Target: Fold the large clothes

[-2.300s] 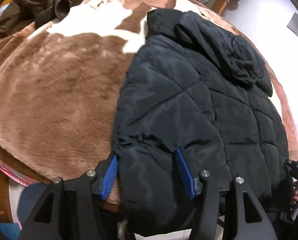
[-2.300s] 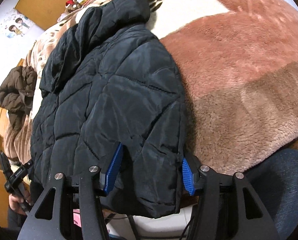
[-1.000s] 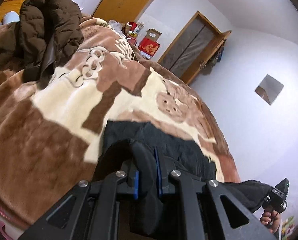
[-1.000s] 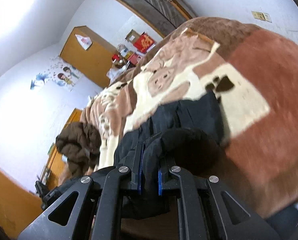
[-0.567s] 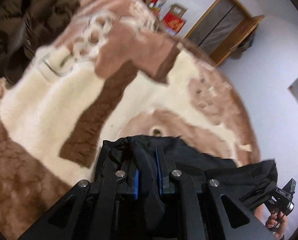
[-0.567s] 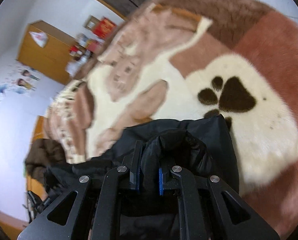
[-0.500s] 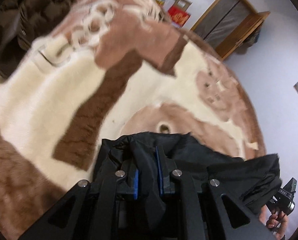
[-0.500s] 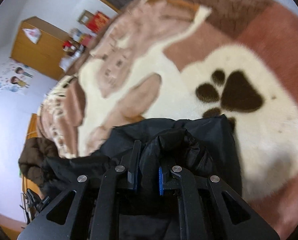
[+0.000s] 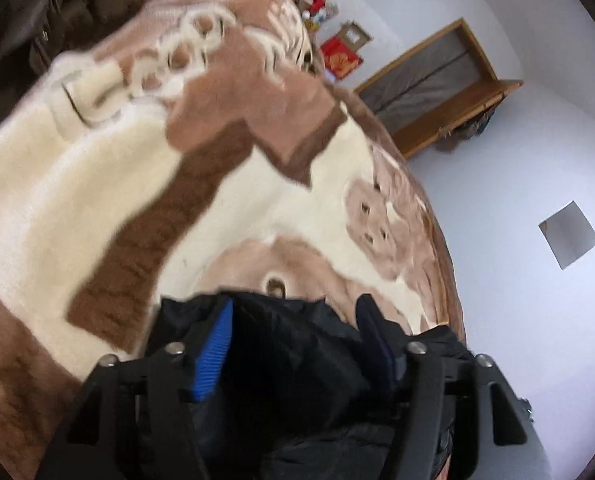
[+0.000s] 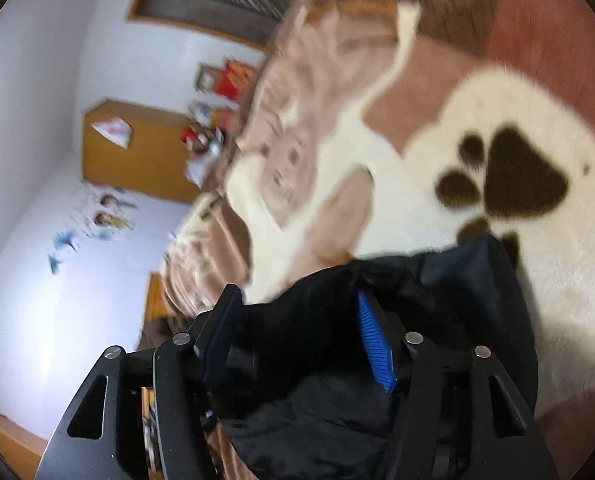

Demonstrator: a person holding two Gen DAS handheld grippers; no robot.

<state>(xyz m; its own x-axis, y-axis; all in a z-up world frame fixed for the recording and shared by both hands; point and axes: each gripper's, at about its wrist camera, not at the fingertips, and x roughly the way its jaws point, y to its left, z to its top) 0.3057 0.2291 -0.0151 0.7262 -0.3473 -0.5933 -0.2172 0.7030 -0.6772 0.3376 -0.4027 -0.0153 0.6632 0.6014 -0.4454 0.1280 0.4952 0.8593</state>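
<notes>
The black quilted jacket (image 9: 297, 364) lies bunched on the brown and cream fleece blanket (image 9: 97, 184), folded over towards the far side of the bed. My left gripper (image 9: 293, 340) is open, its blue pads spread apart with the jacket's hem lying loose between them. In the right wrist view my right gripper (image 10: 297, 336) is also open over the jacket (image 10: 437, 304), the cloth slack between its fingers. The jacket's lower part is hidden under both grippers.
A brown jacket (image 9: 57, 12) lies heaped at the far left of the bed. The blanket shows a dark paw print (image 10: 513, 184) by the jacket. A wooden door frame (image 9: 437, 92), a cabinet (image 10: 137, 152) and white walls stand beyond.
Both grippers gripped the jacket's hem, lifted it and carried it forward over the bed. Half a second ago both were shut on it; now both have opened and let the cloth go.
</notes>
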